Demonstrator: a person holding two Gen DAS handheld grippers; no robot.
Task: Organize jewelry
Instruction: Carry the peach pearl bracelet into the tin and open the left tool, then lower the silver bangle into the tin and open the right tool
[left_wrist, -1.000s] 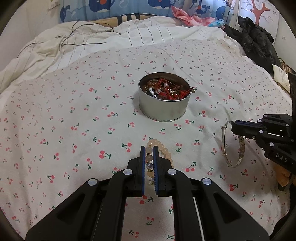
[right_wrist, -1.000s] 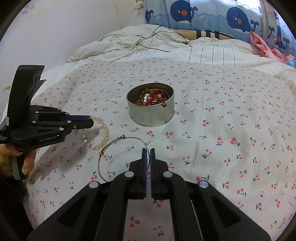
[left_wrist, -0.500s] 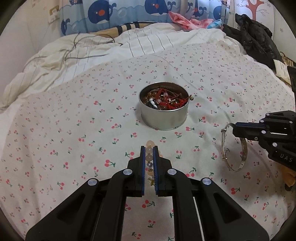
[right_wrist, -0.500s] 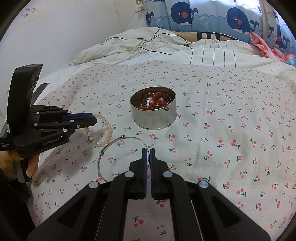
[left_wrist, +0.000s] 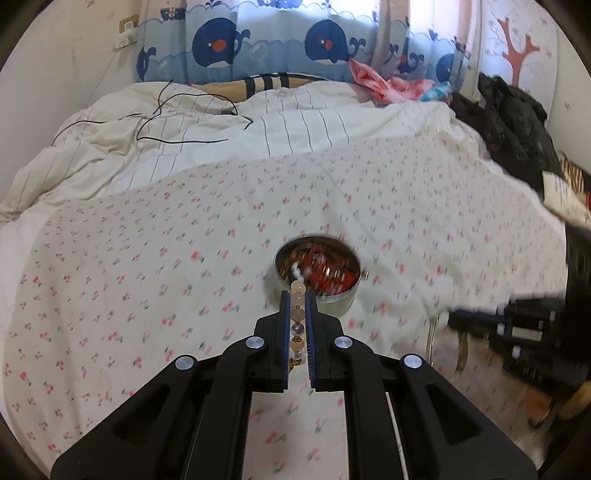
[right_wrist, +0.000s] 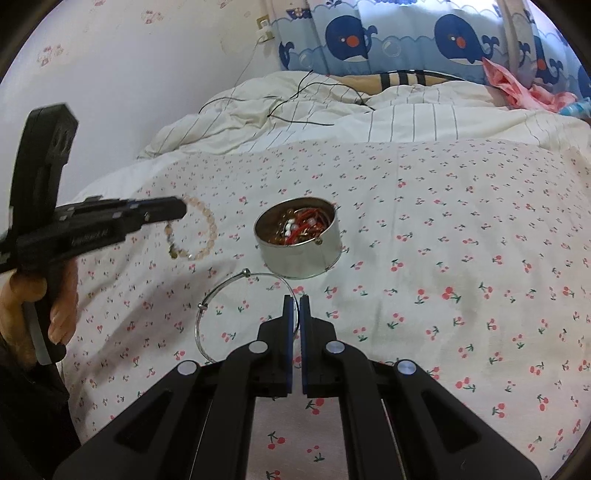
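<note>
On the left, the left gripper (right_wrist: 183, 210) has its fingers clenched on a bead bracelet (right_wrist: 201, 236) hanging above the bed (right_wrist: 443, 229), the tin (right_wrist: 297, 243) of jewelry sits mid-bed, and the right gripper (right_wrist: 296, 301) nearer grasps a thin silver bangle (right_wrist: 221, 291).

A round silver metal tin (right_wrist: 297, 254) is sitting on the cherry-print white bedsheet (right_wrist: 461, 229), tangled red cords and beads (right_wrist: 299, 227) lying inside it. A pale-pink beaded bracelet (right_wrist: 197, 230) is hanging left of it, a thin silver wire bangle (right_wrist: 221, 306) in front.
</note>
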